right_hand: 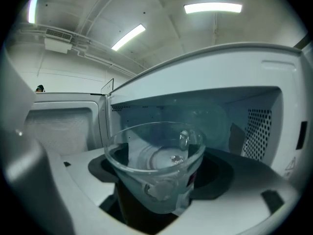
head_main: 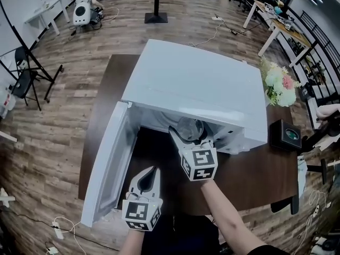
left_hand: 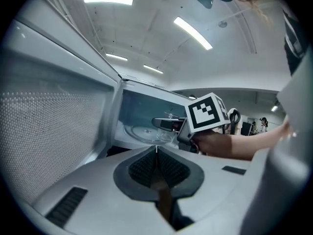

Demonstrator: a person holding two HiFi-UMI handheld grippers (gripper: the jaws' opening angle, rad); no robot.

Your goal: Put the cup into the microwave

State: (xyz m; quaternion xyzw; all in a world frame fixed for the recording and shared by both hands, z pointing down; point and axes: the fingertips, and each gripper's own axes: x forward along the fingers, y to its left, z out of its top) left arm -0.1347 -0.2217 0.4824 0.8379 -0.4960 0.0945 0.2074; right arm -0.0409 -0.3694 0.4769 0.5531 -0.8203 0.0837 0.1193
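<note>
Ceiling strip lights (right_hand: 212, 7) lit my room brightly and evenly. They laid a pale sheen over the top of the microwave (head_main: 202, 84) but left its cavity dim and bluish in my right gripper view, where small glints sat on the glass cup (right_hand: 156, 180). Both gripper views bent hard into black rounded corners and went soft nearest the lens, while the head view stayed fairly sharp and only bowed the floor (head_main: 48, 142) at its edges.

No words, brand names or numbers can be read - not on the big white metal microwave (head_main: 196, 84), not on the clear glass cup (right_hand: 156, 165). The near white marker cube (head_main: 141, 214) and the far white marker cube (head_main: 199, 163) show only black-and-white squares - no letters.
</note>
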